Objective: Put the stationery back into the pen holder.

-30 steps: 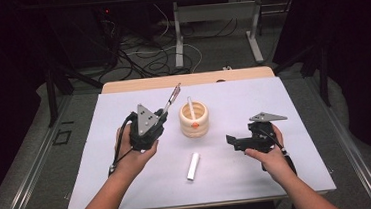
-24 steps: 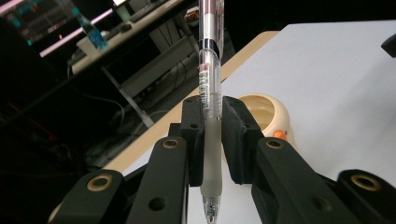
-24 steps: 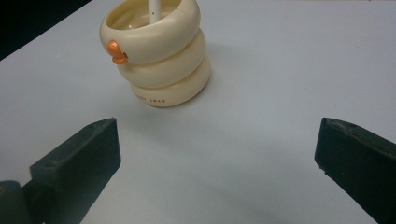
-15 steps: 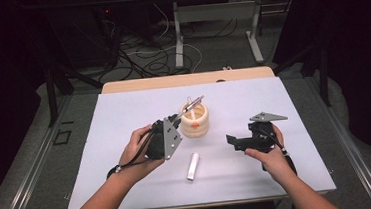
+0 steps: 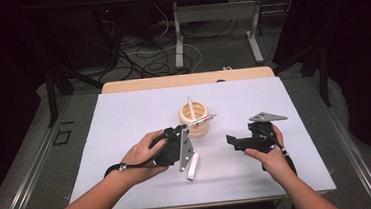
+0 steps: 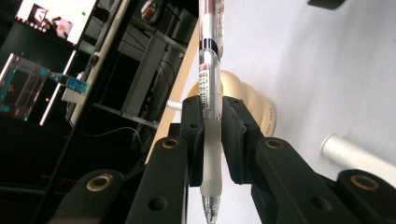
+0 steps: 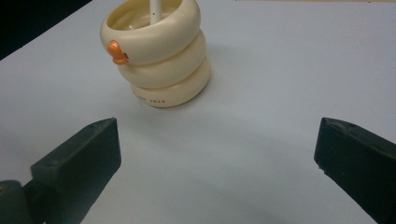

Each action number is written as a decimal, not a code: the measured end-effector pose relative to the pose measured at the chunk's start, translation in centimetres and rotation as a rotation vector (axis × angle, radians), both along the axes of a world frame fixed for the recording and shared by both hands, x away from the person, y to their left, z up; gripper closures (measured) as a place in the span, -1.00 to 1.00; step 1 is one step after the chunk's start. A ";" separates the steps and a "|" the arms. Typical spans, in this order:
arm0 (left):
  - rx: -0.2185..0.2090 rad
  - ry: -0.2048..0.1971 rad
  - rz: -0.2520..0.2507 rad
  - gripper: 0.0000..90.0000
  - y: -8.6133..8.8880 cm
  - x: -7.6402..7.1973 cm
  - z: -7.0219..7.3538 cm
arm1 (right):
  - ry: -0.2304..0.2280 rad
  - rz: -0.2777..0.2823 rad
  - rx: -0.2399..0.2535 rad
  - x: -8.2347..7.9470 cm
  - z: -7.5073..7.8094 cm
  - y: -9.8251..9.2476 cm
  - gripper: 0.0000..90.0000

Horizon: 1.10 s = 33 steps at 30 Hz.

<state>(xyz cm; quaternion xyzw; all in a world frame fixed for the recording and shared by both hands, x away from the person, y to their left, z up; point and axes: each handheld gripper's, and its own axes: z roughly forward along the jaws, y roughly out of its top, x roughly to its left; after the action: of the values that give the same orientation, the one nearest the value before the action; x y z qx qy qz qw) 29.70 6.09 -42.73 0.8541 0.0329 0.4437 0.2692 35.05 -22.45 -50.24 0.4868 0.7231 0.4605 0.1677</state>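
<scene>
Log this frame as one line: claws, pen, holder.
left claw: shut on pen | pen: beside holder, not in | right claw: open, nothing held | white tube: flat on table

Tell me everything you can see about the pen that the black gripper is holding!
The pen has a clear plastic barrel with small print, a black band, a frosted rubbery grip sleeve and a metal tip. The left gripper is shut on it, its two black pads squeezing the sleeve from both sides. In the high view the pen lies nearly level, its far end over the front rim of the cream ringed holder. Whether it touches that rim cannot be told. Nothing else touches it.
</scene>
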 end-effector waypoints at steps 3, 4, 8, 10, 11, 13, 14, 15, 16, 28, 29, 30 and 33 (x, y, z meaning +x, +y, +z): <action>0.055 -0.024 -0.015 0.78 -0.2 -0.1 0.1 | -0.004 0.002 -0.003 0.0 0.0 0.0 -0.99; 0.068 -0.029 -0.019 0.78 -0.2 -0.1 0.2 | -0.005 0.003 -0.004 0.0 0.0 0.0 -0.99; 0.155 -0.060 -0.031 0.78 -0.3 -0.1 0.5 | -0.011 0.009 -0.008 0.0 0.1 0.0 -0.97; 0.205 -0.085 -0.048 0.78 -0.3 -0.2 0.7 | -0.014 0.011 -0.011 -0.1 0.2 0.0 -0.97; 0.227 -0.092 -0.054 0.78 -0.4 -0.3 0.7 | -0.016 0.012 -0.013 -0.1 0.2 0.0 -0.97; 0.279 -0.115 -0.075 0.78 -0.5 -0.3 0.9 | -0.016 0.020 -0.015 -0.1 0.2 0.0 -0.96; 0.297 -0.124 -0.084 0.78 -0.5 -0.4 0.9 | -0.018 0.023 -0.017 -0.1 0.2 0.0 -0.95; 0.320 -0.133 -0.092 0.78 -0.6 -0.4 0.9 | -0.021 0.026 -0.016 -0.1 0.2 0.1 -0.94; 0.347 -0.135 -0.100 0.78 -0.6 -0.4 1.0 | -0.023 0.027 -0.018 -0.1 0.3 0.2 -0.93; 0.596 -0.285 -0.198 0.78 -0.7 -0.7 0.4 | -0.061 0.095 -0.065 -0.4 0.6 0.8 -0.71; 0.615 -0.293 -0.204 0.78 -0.7 -0.7 0.3 | -0.065 0.108 -0.069 -0.5 0.7 0.8 -0.67; 0.636 -0.303 -0.217 0.78 -0.7 -0.7 0.2 | -0.076 0.115 -0.083 -0.5 0.8 0.9 -0.67; 0.684 -0.317 -0.233 0.78 -0.4 -0.9 -0.3 | -0.100 0.150 -0.112 -0.7 1.1 1.2 -0.67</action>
<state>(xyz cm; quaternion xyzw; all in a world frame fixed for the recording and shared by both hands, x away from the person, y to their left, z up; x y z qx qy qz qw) 28.75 5.68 -43.02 0.8136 -0.2556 0.5219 0.0195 34.37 -21.26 -49.15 0.3977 0.7728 0.4543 0.1954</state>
